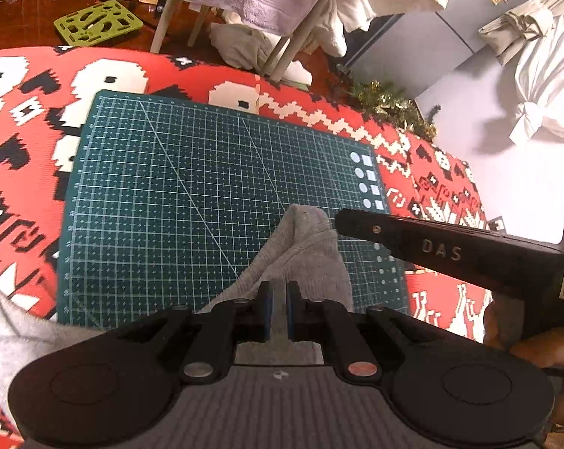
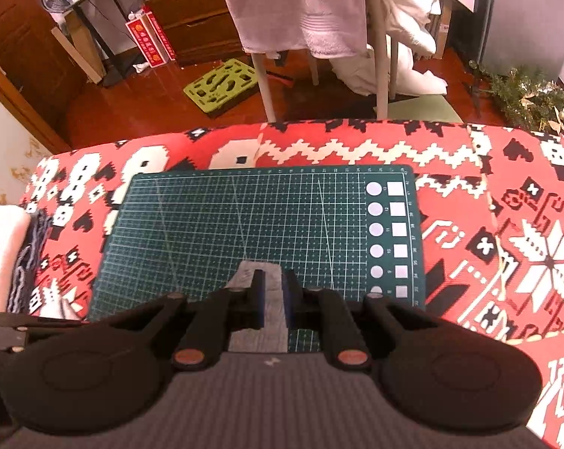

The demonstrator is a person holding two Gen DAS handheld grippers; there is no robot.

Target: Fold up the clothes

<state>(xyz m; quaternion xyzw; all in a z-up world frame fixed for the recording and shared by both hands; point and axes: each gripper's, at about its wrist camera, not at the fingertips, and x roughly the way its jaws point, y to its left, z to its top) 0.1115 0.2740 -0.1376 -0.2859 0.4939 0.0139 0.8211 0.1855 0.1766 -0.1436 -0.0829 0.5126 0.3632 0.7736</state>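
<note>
A grey garment (image 1: 304, 247) rises in a peak off the green cutting mat (image 1: 207, 187), and more of it trails to the lower left (image 1: 12, 336). My left gripper (image 1: 278, 292) is shut on its fabric near the mat's front edge. My right gripper (image 1: 343, 220) reaches in from the right, its tip right against the garment's peak. In the right wrist view my right gripper (image 2: 273, 280) is shut on a strip of the grey garment (image 2: 268, 267) above the cutting mat (image 2: 263, 217). How the garment lies beneath the grippers is hidden.
The mat lies on a red patterned tablecloth (image 2: 506, 224). A stack of folded cloths (image 2: 5, 254) sits at the table's left edge. Behind the table stand a chair draped with white towels (image 2: 300, 11), a green perforated board (image 2: 222, 86) on the floor and a tinsel garland (image 2: 525, 97).
</note>
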